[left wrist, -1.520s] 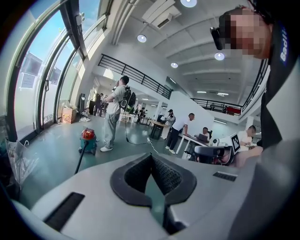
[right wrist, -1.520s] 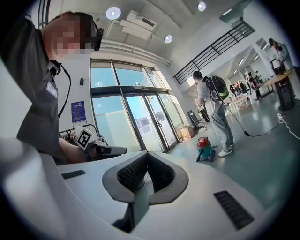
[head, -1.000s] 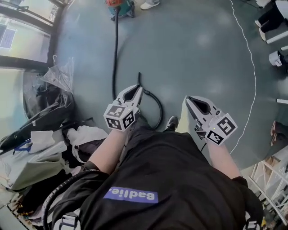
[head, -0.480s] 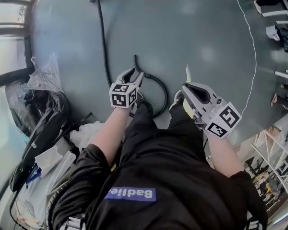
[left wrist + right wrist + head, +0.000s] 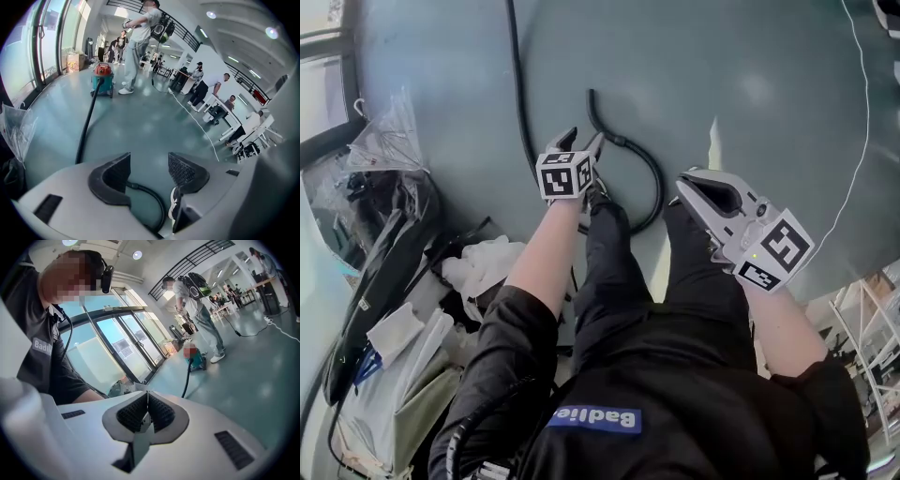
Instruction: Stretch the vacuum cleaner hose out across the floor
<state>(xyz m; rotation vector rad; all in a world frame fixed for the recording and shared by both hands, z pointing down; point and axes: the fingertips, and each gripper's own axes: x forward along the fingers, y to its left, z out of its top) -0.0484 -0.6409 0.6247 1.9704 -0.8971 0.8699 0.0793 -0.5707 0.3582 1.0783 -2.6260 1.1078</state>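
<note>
The black vacuum hose [image 5: 652,173] lies on the grey floor. One stretch runs up and out of the head view, and its free end curls in a hook by my feet. My left gripper [image 5: 586,141] hangs low over that curl. Its jaws have just been opening and stand open, and the hose [image 5: 150,193] shows on the floor in the gap between them, untouched. The hose's far end leads to the red and teal vacuum cleaner [image 5: 103,78]. My right gripper [image 5: 682,178] is shut and empty over my right knee, and in its own view the right gripper [image 5: 147,401] points toward the vacuum cleaner [image 5: 196,357].
Bags, white cloth and a clear umbrella [image 5: 384,136] pile up along the left wall by the glass doors. A thin white cable [image 5: 862,122] crosses the floor at right. My shoe [image 5: 173,208] stands beside the curl. Several people stand beyond the vacuum cleaner.
Both grippers have sunk toward the floor. The left gripper's jaws went from shut to open, over the hose's curl. The head view has dropped nearer the floor.
</note>
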